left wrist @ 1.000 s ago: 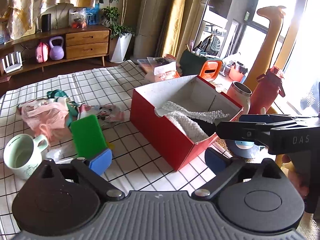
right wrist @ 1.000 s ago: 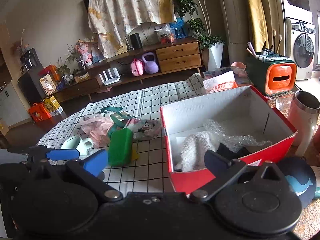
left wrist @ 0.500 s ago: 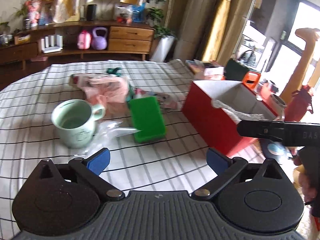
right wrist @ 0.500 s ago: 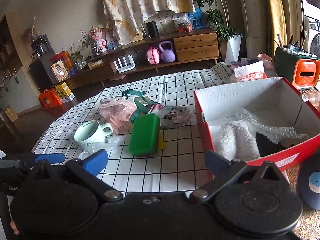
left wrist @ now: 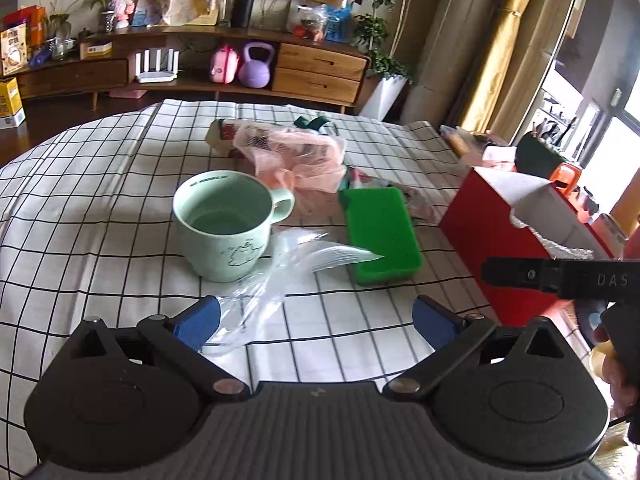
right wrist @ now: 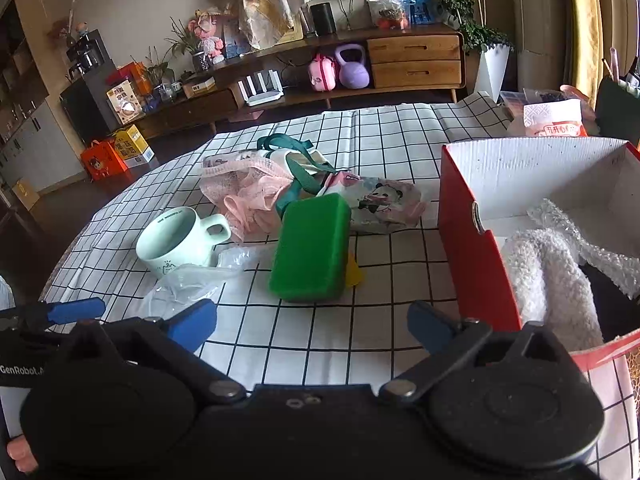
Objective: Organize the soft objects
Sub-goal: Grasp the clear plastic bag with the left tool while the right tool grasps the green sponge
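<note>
Left gripper (left wrist: 316, 320): black frame with blue finger pads, jaws wide apart and holding nothing; it hovers low over the near part of the table.
Right gripper (right wrist: 312, 322): same build, jaws also wide apart and empty, above the cloth between the green sponge and the red box.
Table cover: white cloth with a black grid (left wrist: 100, 184), lying over the whole table.
Clear crumpled plastic bag (left wrist: 280, 276): flat on the cloth just beyond the left gripper, its near end close to the left blue pad (left wrist: 198, 322), touching the near right side of the mug.
Pale green ceramic mug (left wrist: 226, 226): upright, left of centre, handle turned to the far right.
Green rectangular sponge (right wrist: 310, 248): lying flat right of the mug, a bit of yellow showing under its right edge.
Pink mesh fabric (right wrist: 248, 196): bunched up beyond the mug and sponge.
Dark green strap (right wrist: 300, 164): draped across the pink mesh.
Panda-print soft pouch (right wrist: 380, 204): lying between the sponge's far end and the box.
Red cardboard box with white inside (right wrist: 468, 216): open, at the right of the table.
Box contents: a white fluffy towel (right wrist: 548, 276) beside a sheet of clear bubble wrap (right wrist: 600, 252), with something dark next to them.
</note>
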The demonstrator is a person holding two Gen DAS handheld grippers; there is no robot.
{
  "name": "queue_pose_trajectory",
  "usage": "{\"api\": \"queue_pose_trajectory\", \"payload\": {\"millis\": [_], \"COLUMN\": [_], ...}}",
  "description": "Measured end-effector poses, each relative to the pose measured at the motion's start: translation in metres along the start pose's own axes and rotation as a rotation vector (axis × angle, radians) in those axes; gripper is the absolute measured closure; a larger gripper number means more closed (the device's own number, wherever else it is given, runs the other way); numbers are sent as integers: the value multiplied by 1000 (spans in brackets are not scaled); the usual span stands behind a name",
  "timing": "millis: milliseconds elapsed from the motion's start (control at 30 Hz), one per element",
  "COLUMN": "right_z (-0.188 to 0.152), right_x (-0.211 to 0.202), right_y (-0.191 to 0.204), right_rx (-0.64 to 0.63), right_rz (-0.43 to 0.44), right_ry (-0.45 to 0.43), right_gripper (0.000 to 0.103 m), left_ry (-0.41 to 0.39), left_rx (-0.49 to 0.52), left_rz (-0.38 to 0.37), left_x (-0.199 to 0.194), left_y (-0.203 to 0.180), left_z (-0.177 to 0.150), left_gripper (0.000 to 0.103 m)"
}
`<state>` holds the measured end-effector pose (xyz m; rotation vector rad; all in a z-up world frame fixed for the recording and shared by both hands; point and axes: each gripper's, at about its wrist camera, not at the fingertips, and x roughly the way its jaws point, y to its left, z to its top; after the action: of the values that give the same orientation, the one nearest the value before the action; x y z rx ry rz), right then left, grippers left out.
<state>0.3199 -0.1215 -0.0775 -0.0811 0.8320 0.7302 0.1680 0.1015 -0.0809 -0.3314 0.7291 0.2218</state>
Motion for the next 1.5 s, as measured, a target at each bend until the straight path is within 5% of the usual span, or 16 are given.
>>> {"api": "queue_pose_trajectory", "payload": {"millis": [867, 1067, 1200, 1400, 1500], "right_z": [44, 44, 44, 42, 42], "right_x": [132, 148, 155, 159, 158], "right_y": [15, 25, 29, 30, 28], "right_rx": [-49, -78, -94, -116, -111], "right_rz": [-64, -73, -99, -137, -147], "right_ry": [123, 140, 147, 155, 153], "right_gripper": [8, 8, 8, 20, 27], "left_ry": [3, 6, 13, 22, 14], "left_rx": [7, 12, 25, 45, 48], "left_rz": [101, 104, 109, 121, 127], "left_x": [67, 74, 79, 81, 80], "left_y": [17, 17, 17, 16, 16], "left_z": [-9, -11, -13, -15, -16], "left_gripper": [3, 19, 39, 70, 71]}}
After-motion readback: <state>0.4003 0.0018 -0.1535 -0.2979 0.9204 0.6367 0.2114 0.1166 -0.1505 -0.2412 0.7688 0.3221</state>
